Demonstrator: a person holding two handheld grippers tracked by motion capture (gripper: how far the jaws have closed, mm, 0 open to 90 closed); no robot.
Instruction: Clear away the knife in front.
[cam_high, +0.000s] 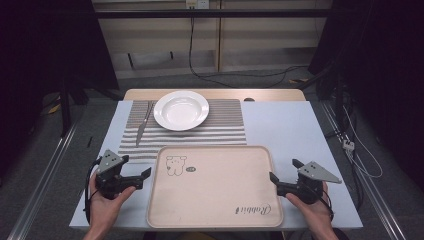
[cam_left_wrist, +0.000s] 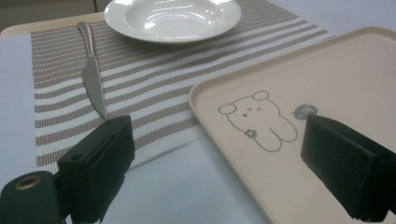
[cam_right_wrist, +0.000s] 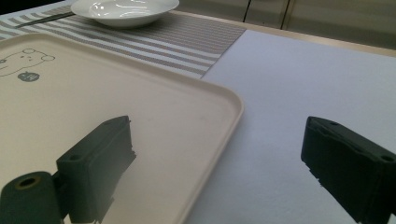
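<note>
lab test rig | black curtains (cam_high: 45, 45) | floor rails (cam_high: 40, 190) | loose cables (cam_high: 240, 75)

The desk (cam_high: 285, 125) has a pale top. A beige tray (cam_high: 215, 187) lies at its near edge, just in front of a striped mat (cam_high: 225, 127) at the far side. The desk's right part is bare beside both.

Beige tray (cam_left_wrist: 327, 93), striped placemat (cam_left_wrist: 154, 88), knife (cam_left_wrist: 92, 77), white plate (cam_left_wrist: 173, 18)
</note>
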